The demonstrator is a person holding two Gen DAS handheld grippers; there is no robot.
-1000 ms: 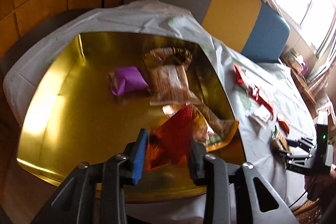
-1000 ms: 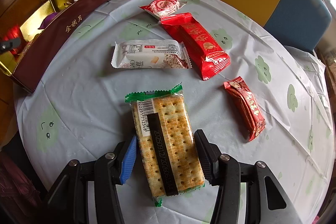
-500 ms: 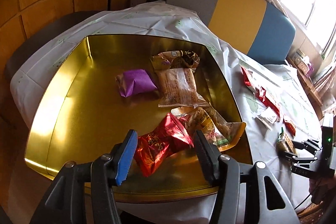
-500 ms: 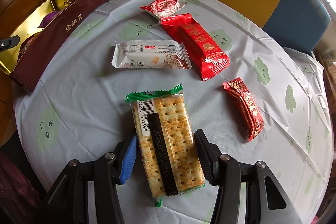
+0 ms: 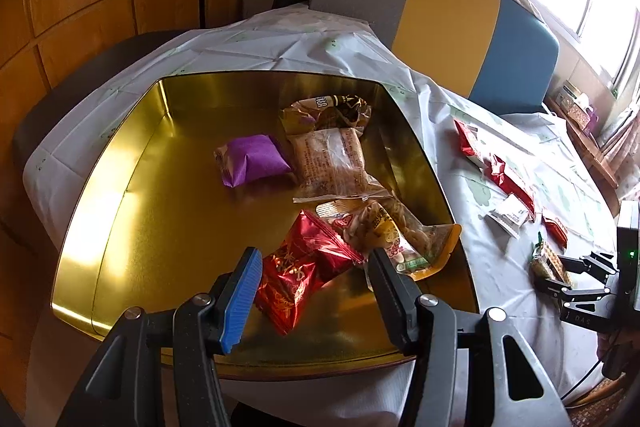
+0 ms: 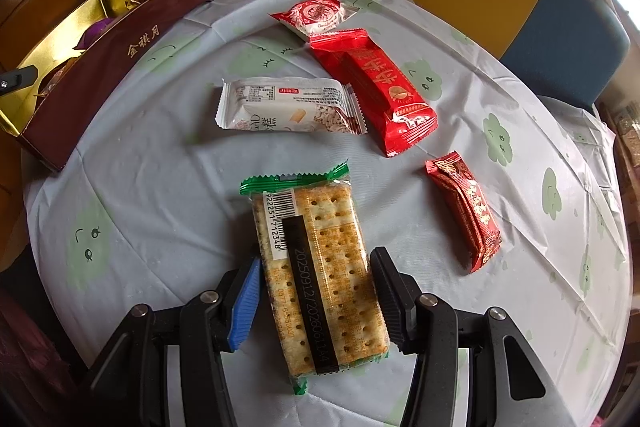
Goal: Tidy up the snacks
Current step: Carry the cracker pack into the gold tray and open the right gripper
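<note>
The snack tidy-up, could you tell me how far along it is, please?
Five packets lie in the gold box, including the red packet below the open left gripper. The right gripper straddles the cracker pack; grip unclear. Four more wait on the tablecloth.

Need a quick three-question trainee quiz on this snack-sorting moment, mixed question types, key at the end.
1. True or false: the left gripper is clamped on the red packet.
2. Which snack is between the right gripper jaws? A white bar, B cracker pack, C purple packet.
3. In the right wrist view, how many snack packs are outside the gold tray?

Key: 1 false; its jaws have just been opening and stand apart, and the packet lies loose in the tray. 2 B. 3 five.
</note>
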